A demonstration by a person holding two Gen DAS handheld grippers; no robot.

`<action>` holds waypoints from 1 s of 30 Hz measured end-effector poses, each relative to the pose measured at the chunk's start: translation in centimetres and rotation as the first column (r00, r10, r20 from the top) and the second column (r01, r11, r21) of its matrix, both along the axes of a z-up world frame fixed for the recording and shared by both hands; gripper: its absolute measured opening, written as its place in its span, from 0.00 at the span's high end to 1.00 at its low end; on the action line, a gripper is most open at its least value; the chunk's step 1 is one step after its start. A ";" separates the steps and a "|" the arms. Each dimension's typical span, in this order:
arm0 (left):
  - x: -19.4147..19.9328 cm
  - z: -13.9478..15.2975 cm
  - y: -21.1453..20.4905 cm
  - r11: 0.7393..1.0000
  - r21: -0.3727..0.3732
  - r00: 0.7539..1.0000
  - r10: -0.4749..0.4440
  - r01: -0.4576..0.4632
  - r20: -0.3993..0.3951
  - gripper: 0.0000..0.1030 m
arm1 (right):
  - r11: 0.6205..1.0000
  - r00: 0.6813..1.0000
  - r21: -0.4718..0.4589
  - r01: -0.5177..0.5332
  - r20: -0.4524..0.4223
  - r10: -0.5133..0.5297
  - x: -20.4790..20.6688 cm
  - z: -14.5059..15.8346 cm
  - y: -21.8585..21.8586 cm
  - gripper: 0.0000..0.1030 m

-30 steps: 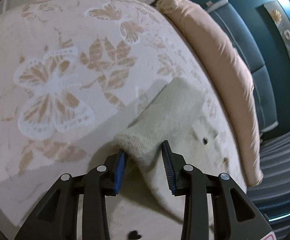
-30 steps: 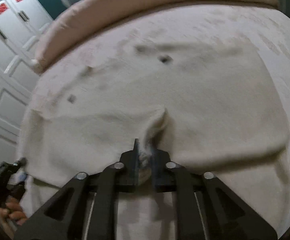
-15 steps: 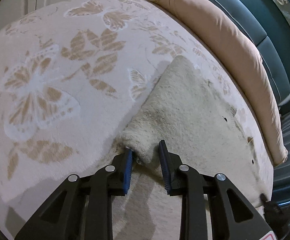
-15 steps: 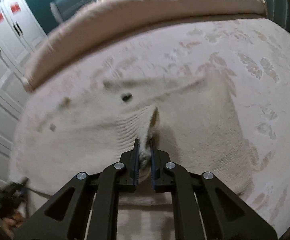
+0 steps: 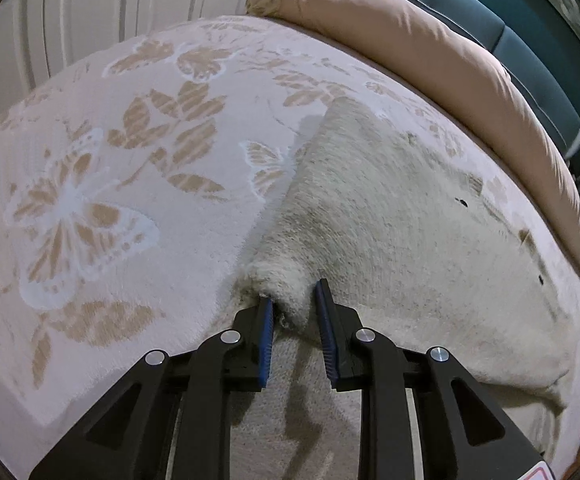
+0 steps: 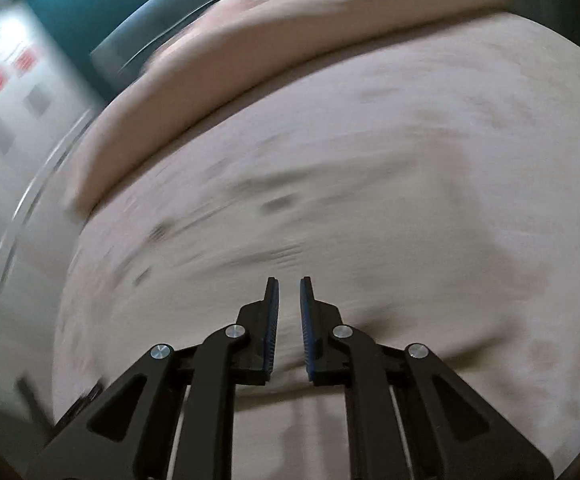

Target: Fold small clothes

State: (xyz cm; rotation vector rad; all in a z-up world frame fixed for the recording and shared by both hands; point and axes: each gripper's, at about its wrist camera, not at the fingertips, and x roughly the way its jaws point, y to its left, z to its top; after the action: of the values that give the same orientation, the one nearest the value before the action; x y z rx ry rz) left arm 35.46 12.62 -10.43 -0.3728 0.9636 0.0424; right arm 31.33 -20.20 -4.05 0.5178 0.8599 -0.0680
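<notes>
Fleecy cream garment (image 5: 390, 232) spread on butterfly blanket (image 5: 110, 184), one bunched corner nipped between left gripper (image 5: 295, 300) jaws, right gripper (image 6: 289, 300) jaws narrowly parted over it, gripping nothing; probably soft, light, floppy, best pinched at corners.

Bedspread (image 5: 138, 200) open (bolster (image 5: 430, 60) behind).

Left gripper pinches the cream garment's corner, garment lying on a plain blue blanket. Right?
Not quite: the blanket is pale with tan butterflies and leaves, not plain blue, as the left wrist view shows. The left gripper does pinch the corner of the cream garment lying on it.
</notes>
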 end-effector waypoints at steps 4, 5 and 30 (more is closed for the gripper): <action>0.1 0.0 0.3 1.000 -0.025 1.000 0.008 -0.008 -0.005 0.77 | 0.945 0.946 0.038 -0.324 -0.024 0.325 7.0 0.1 12.5 0.89; 0.0 0.0 0.4 1.000 -0.026 1.000 0.006 -0.006 -0.006 0.77 | 0.933 0.932 0.020 -0.360 -0.040 0.361 8.1 -0.2 15.0 0.89; 0.0 0.1 0.6 0.995 -0.088 0.998 0.051 -0.053 -0.027 0.75 | 0.995 0.997 0.086 0.053 -0.068 -0.047 -2.0 -4.0 -9.0 0.42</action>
State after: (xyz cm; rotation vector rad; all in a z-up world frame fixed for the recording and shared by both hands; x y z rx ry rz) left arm 35.49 13.19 -10.37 -0.4805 0.9821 0.0513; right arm 29.32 -29.20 -8.04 0.6223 0.9171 -0.0938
